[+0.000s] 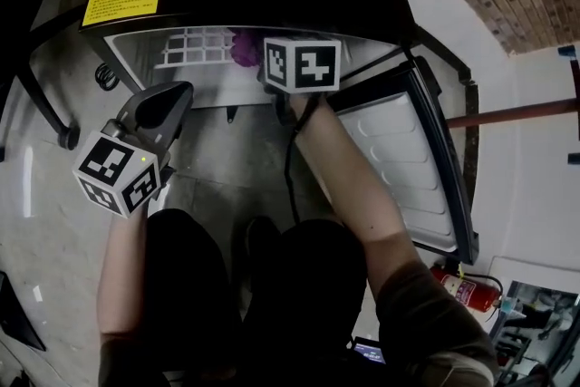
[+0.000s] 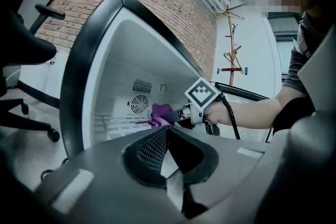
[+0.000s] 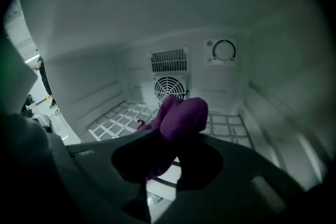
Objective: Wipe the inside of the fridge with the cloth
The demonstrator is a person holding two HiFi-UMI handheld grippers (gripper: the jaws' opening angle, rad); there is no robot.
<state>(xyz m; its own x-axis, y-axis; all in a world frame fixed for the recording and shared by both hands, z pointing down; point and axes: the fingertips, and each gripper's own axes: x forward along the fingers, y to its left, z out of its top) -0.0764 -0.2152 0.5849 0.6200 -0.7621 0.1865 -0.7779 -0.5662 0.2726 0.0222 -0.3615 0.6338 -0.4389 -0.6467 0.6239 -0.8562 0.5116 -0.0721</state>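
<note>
Purple cloth [image 3: 184,113] in right hand-held gripper [image 3: 175,150]

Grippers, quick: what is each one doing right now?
Left gripper: closed, holding nothing, outside the fridge.
Right gripper: closed on the purple cloth, inside the fridge.

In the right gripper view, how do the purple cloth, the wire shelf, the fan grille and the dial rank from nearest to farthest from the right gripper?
1. The purple cloth, held by the right gripper.
2. The wire shelf, low, just beyond it.
3. The fan grille, back wall centre, and the dial, up right of it: too close to call.
</note>
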